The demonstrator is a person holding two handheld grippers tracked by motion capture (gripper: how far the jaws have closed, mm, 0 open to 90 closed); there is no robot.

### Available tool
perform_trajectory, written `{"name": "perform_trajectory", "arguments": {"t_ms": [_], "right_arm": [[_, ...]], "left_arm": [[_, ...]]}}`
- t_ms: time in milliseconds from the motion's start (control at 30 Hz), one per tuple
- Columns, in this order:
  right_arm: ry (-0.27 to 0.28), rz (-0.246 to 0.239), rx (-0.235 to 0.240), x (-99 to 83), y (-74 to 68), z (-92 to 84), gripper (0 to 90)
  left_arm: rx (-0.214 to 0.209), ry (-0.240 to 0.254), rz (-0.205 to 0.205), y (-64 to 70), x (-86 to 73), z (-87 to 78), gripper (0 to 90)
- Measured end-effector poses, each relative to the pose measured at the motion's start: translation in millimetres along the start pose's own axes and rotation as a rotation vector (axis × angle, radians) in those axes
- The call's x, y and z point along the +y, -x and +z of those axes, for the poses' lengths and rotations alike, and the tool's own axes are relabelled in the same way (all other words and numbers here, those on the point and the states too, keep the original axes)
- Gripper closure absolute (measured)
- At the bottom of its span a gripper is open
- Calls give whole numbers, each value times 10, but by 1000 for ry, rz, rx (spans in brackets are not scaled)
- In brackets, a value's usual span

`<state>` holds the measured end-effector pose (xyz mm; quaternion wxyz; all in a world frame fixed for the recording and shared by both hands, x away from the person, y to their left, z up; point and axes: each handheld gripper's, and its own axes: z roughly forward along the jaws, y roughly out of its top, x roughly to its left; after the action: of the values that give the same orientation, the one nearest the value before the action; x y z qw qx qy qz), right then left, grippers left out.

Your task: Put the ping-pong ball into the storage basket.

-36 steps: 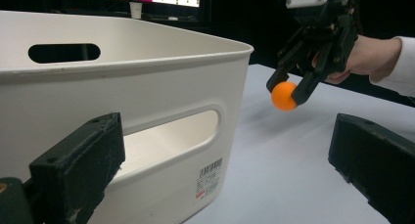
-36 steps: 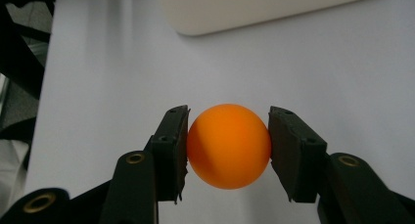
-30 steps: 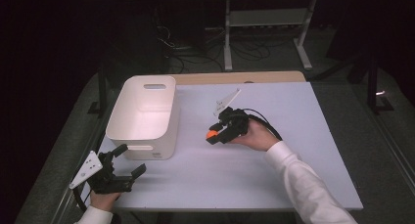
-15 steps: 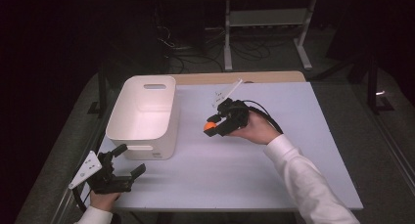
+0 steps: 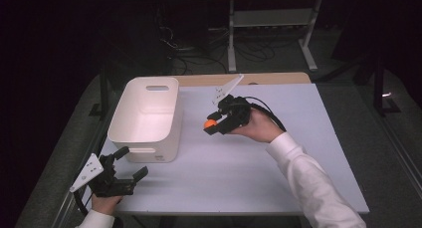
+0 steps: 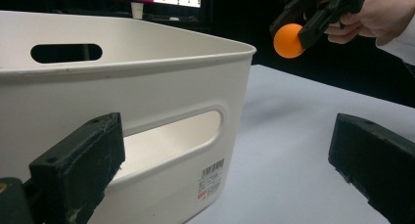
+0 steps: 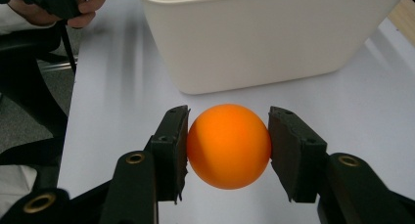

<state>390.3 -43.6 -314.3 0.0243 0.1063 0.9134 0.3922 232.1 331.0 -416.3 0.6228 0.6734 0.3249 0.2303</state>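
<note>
Right gripper (image 7: 228, 145) pinches the orange ball (image 7: 228, 145) beside the white bin (image 5: 147, 116), left gripper (image 5: 130, 162) gapes empty; a slack squeeze could pop it free.

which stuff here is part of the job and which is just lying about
In the job:
- small orange ball, clamped in the right hand-held gripper
- white plastic bin with handle slots

Just about:
- left hand-held gripper, open, idle
- metal shelf frame beyond the table
- floor cables
</note>
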Motion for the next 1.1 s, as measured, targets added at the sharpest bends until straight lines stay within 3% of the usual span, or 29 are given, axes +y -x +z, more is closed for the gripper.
{"name": "perform_trajectory", "arguments": {"t_ms": [900,1100], "right_arm": [[33,-62,6,360,2,-63,500],[34,-83,11,476,-10,-60,500]], "left_arm": [[2,-7,7,-2,-5,5,0],[3,-5,-10,18,-6,15,0]]}}
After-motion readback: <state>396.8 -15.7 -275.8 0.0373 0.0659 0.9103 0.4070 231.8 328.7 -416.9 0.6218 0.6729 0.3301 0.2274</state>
